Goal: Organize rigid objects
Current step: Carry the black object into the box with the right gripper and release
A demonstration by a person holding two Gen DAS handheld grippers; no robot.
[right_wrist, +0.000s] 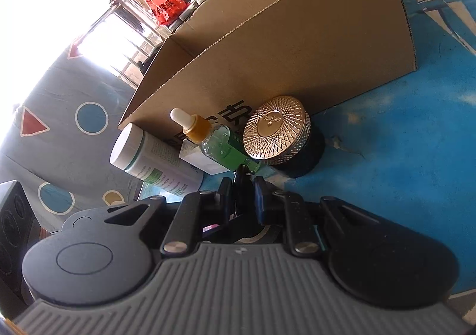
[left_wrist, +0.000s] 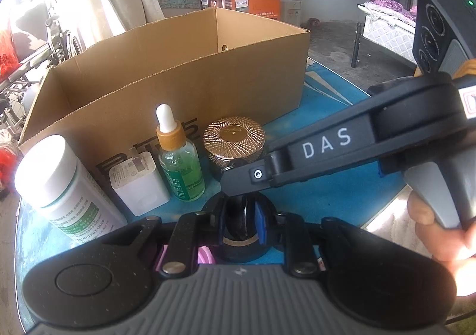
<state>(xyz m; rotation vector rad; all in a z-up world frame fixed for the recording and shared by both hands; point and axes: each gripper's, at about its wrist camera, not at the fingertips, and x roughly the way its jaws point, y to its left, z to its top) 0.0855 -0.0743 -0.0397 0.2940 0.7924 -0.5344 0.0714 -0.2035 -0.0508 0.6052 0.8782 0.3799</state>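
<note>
Black round object [left_wrist: 242,233] clamped between left fingers [left_wrist: 259,217]; right fingers [right_wrist: 258,195] pinched on its top.

Your dark object [left_wrist: 241,233] in the left gripper [left_wrist: 242,225] is mostly hidden; gold-lidded jar [left_wrist: 234,138] base covered.

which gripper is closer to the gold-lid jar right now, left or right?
Right. The right gripper reaches in with its tip just in front of the gold-lid jar. The left gripper, shut on a dark object, sits further back from the jar.
</note>
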